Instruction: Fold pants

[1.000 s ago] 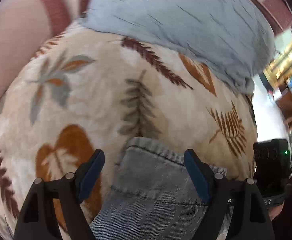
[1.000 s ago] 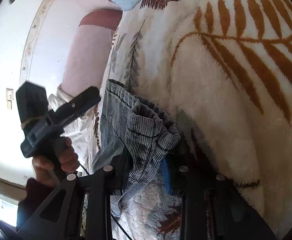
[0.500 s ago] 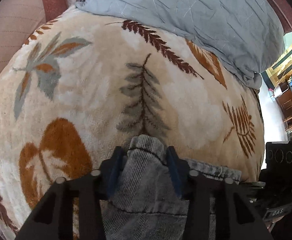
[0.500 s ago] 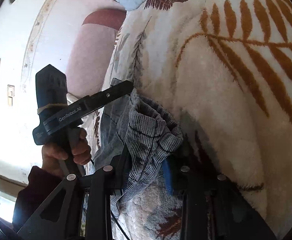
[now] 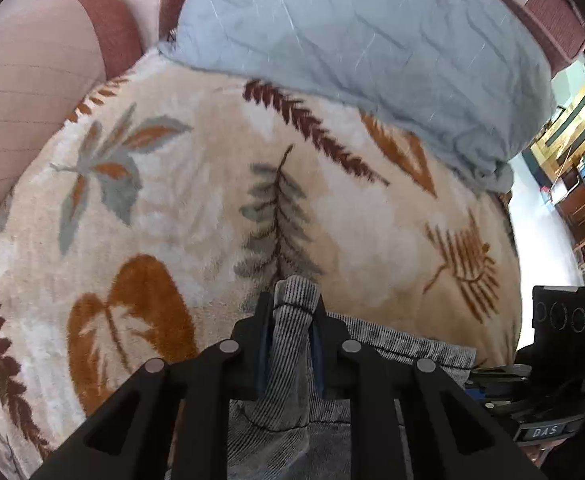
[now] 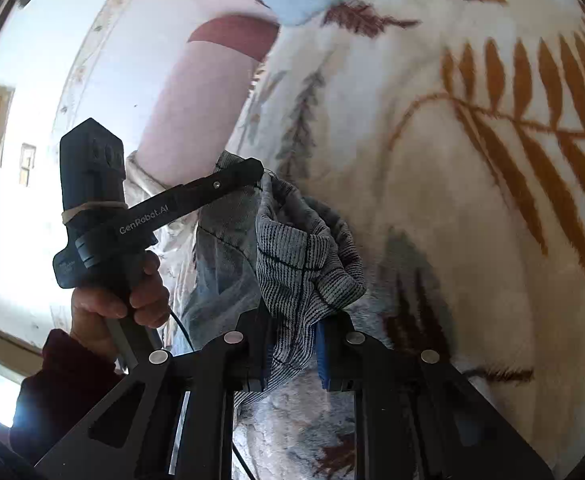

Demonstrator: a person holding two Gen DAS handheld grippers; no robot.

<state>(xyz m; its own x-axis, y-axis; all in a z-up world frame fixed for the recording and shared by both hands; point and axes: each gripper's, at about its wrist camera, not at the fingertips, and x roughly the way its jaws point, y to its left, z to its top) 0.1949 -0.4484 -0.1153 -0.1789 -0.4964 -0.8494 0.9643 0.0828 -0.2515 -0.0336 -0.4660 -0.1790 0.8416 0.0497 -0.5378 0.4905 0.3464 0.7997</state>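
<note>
Two grips are on the pants (image 5: 292,364) now: the left gripper (image 5: 290,340) has just been closing and its jaws pinch a bunched ridge of the grey corded cloth, a hem-like edge standing up just beyond its tips; the right gripper (image 6: 292,344) has also just been closing and clamps a gathered fold of the same cloth, which bulges out ahead of its fingers; the garment lies on the leaf-patterned blanket (image 5: 196,216), beneath and just ahead of both tools, with the blue-grey pillow (image 5: 364,52) well beyond the left one; to do this step well, I judge both pinches should be checked as holding every layer of the edge, then the two hands should lift and travel together, keeping the cloth between them taut so the fold lands straight, and setting it down before either lets go; much is hidden: the black fingers cover the cloth near the cameras, most of the pants falls below both views, so which end is held I cannot tell; from the right wrist view the person's hand (image 6: 120,300) on the left tool's handle hides the fabric behind it
</note>
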